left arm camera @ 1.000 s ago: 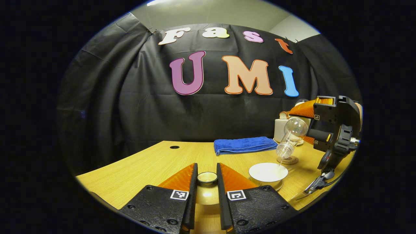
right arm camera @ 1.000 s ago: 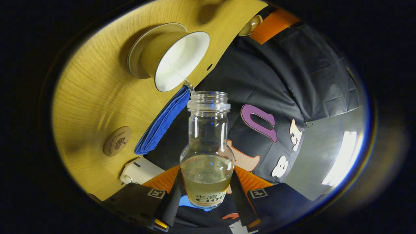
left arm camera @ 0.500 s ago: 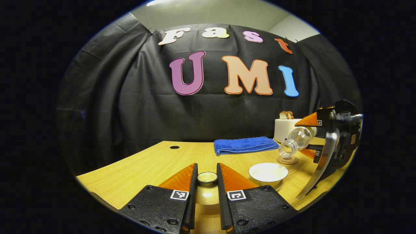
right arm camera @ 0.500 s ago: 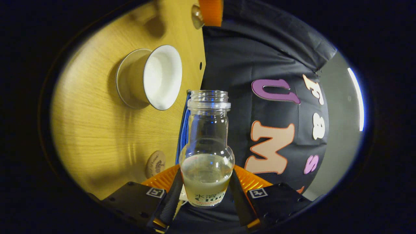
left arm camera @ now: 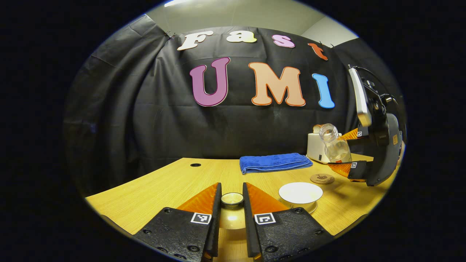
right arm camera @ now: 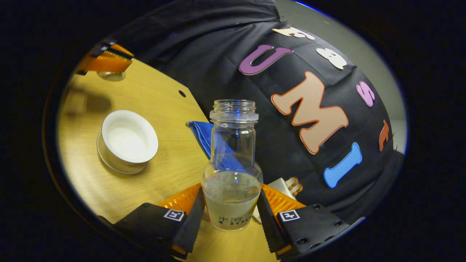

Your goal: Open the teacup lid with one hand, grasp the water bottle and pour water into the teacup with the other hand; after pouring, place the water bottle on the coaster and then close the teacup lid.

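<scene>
A: Nearest first. Left gripper [left arm camera: 232,203] low over the pale wooden table [left arm camera: 153,189], its two fingers closed on the knob of the small round glazed teacup lid [left arm camera: 232,198], held clear of the cup.

B: Noted. And the cup?

A: White porcelain teacup on its saucer [left arm camera: 300,193] sits uncovered at about three o'clock from the lid, near it. In the right gripper view the same cup [right arm camera: 129,136] lies at ten o'clock from the bottle, liquid inside hard to read.

B: Right gripper?

A: Right gripper [right arm camera: 230,214] clamped on the lower body of the clear glass water bottle [right arm camera: 232,171], both fingers pressing its sides, mouth uncapped, a little water in the base. From the left gripper view the bottle [left arm camera: 334,143] is close to upright, neck tipped slightly toward eleven o'clock, hanging above the table.

B: Coaster?

A: Round brown cork coaster [left arm camera: 322,178] lies at about seven o'clock below the bottle, beyond the cup, between cup and white toaster [left arm camera: 316,147]. Folded blue towel [left arm camera: 273,162] farther back, at the wall side.

B: So what does the placement turn on?

A: My reading: pouring looks finished. The bottle's long axis is nearly vertical already; its base must shift toward seven o'clock and descend onto the coaster. Right gripper is the nearer one and carries it. Lid goes back after.
</scene>
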Demonstrator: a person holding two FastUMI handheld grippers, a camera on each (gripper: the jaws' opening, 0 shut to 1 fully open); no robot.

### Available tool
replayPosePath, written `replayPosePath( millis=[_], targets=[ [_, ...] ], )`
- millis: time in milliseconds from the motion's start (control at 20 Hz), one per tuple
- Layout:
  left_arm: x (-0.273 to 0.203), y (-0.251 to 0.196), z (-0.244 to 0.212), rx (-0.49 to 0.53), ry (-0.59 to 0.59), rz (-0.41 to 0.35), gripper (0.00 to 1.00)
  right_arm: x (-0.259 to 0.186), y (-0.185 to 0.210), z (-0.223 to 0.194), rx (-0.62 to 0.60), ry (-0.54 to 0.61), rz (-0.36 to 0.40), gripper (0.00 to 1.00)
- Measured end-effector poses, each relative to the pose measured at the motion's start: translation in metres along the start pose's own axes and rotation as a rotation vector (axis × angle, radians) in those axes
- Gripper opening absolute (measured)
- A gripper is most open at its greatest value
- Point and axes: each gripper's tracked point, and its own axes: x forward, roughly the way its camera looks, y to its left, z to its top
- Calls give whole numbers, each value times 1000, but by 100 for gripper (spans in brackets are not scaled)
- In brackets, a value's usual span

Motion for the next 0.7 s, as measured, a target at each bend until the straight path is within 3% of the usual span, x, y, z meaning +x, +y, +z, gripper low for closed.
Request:
replayPosePath(
  millis=[200, 250, 350, 450, 550, 700],
  targets=[
    [0, 0, -1, 0, 1, 0, 28, 10, -3, -9, 198, 6, 8, 80],
    [0, 0, 0, -1, 1, 0, 28, 14, -3, -13, 265, 10, 13, 77],
    [0, 0, 0, -1, 1, 0, 28, 21, -3, -13, 418, 10, 24, 81],
    [0, 0, -1, -1, 1, -1, 28, 27, -9, -14, 522, 4, 12, 77],
    [-1, 0, 0, -1, 1, -1, 28, 35, -7, -17, 562, 11, 8, 80],
    [0, 0, -1, 0, 0, 0, 28, 42, -2, -29, 585, 37, 15, 77]
  ],
)
